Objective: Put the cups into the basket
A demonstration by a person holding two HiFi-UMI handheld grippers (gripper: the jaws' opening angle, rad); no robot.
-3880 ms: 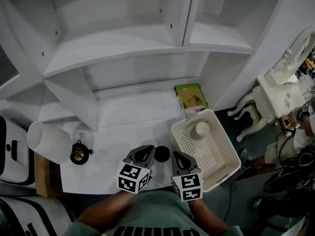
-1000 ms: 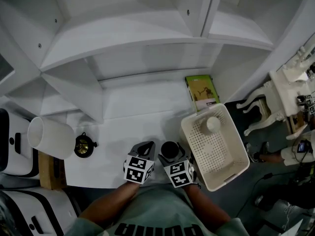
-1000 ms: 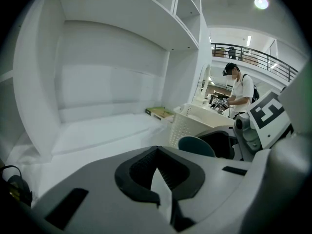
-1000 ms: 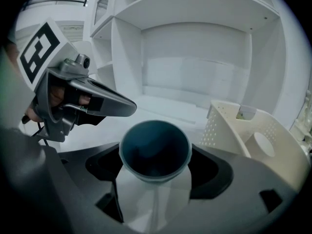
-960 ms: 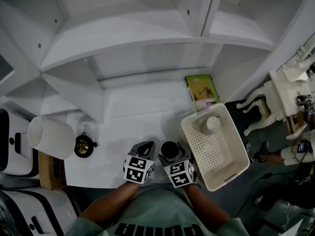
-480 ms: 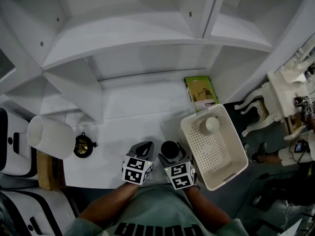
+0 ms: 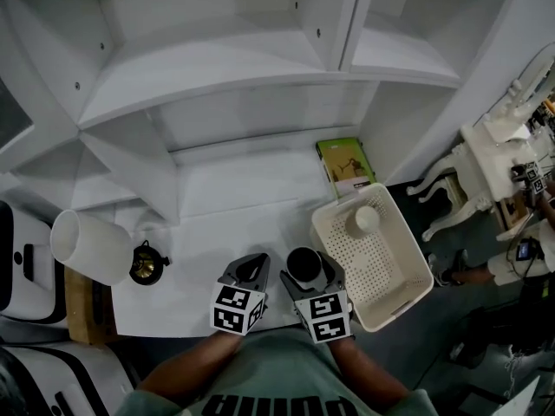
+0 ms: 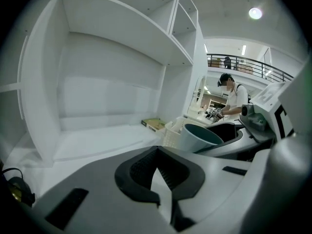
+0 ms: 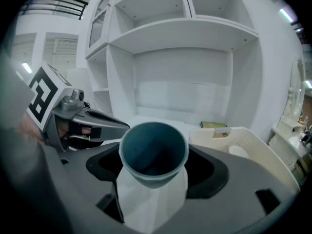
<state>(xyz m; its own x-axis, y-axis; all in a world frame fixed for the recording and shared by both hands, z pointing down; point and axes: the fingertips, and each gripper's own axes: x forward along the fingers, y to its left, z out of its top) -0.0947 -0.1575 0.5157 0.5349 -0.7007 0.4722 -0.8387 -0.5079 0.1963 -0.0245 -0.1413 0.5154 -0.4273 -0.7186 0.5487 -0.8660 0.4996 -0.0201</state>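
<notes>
white desk (image 7: 225, 202) | right gripper (image 7: 305, 272) clamps dark cup (image 9: 153, 147), base hidden | left gripper (image 7: 251, 269) closed, empty | basket (image 7: 406, 232) holds pale cup (image 7: 362, 222)

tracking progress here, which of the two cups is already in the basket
The cream cup, inside the white perforated basket near its far end. The other one, the teal cup, is outside it, clamped in the right gripper.

Flat on the white tabletop (image 7: 234, 202) at its right rear, a green book (image 7: 344, 160); at the left edge, a big white cylinder (image 7: 89, 248) with a small dark, brass-centred item (image 7: 144, 266) just beside it; behind, a white shelf unit (image 7: 217, 76); off right, ornate white furniture (image 7: 490, 154).
</notes>
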